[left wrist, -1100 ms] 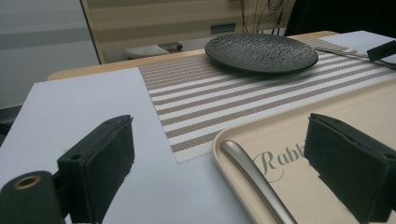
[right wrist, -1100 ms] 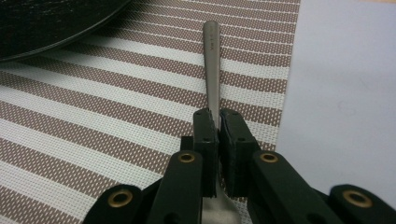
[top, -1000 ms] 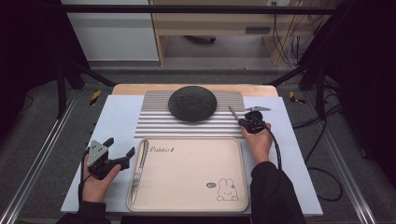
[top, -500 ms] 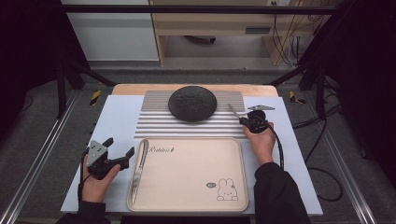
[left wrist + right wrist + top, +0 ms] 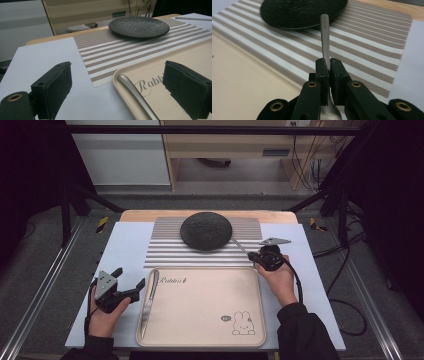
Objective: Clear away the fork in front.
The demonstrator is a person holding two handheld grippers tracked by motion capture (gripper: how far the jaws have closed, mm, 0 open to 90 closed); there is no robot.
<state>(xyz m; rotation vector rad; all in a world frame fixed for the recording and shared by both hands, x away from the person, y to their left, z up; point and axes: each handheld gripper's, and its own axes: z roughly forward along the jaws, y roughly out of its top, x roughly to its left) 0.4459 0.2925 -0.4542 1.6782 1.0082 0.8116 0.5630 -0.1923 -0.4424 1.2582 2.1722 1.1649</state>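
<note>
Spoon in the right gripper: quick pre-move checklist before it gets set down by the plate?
1. Grip: right gripper shut on the spoon, handle sticking out ahead of the jaws. Ok.
2. Spoon clear of the plate: handle tip is close to the rim; contact or a gap, cannot tell.
3. Landing spot: striped placemat right of the plate is bare. Ok.
4. Left gripper out of the way: open, off the tray's left edge. Ok.
5. Knife lies along the left side of the tray, far from the spoon's path. Ok.
6. Spoon bowl is hidden behind the jaws, so its facing: cannot tell.
</note>
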